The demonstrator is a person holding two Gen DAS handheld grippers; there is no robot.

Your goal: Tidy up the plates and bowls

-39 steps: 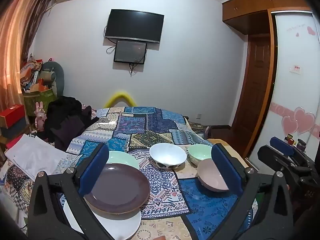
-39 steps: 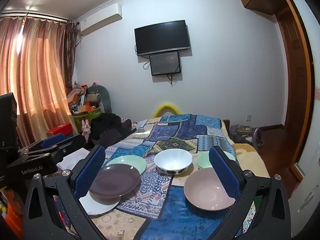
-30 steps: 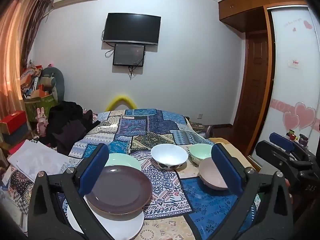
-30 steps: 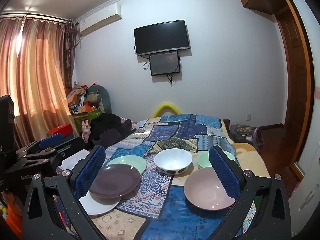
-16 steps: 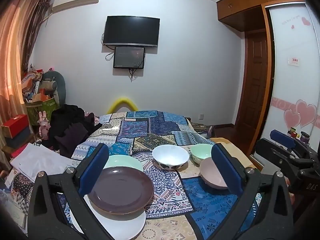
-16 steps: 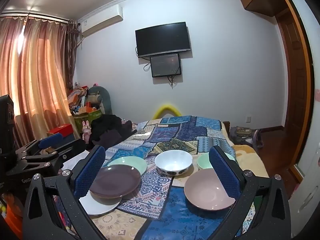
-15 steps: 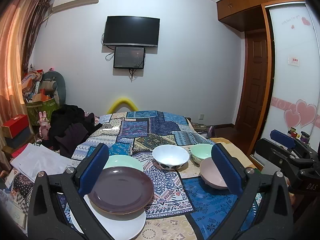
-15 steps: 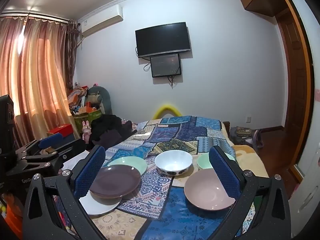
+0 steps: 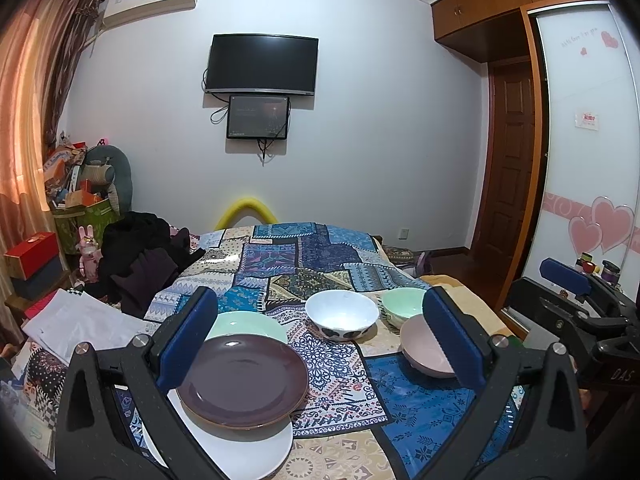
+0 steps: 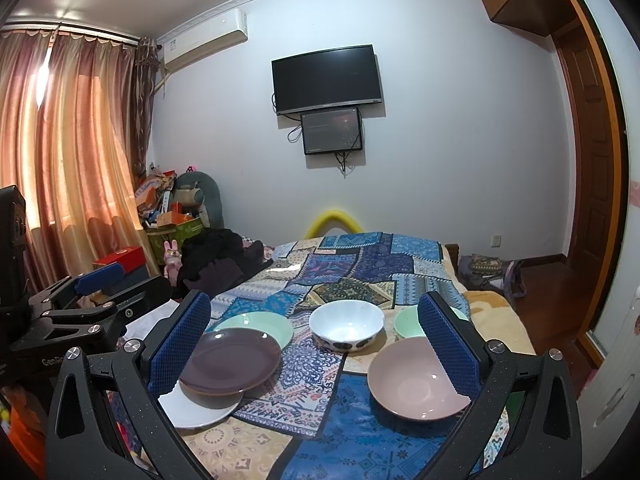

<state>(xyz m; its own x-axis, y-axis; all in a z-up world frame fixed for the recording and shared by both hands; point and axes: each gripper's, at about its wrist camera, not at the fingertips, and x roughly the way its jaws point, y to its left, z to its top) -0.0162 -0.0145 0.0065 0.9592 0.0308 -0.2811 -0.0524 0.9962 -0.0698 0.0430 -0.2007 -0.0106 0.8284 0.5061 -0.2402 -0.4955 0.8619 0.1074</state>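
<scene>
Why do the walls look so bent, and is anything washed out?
Both wrist views bow straight lines: fisheye distortion, with dark corners. In the right view the curtain glows orange from backlight, brightest near its top. The purple plate shows small glints in the left view.

The room is bright. Warm orange light glows through the curtains [image 10: 72,152]. Both pictures are sharp, but walls bend round at the edges and the corners go black.

purple plate [image 9: 242,380]: you've got a glossy glaze
patchwork cloth [image 9: 308,258]: matt fabric
gripper pads [image 10: 182,344]: rough, dimpled blue
</scene>
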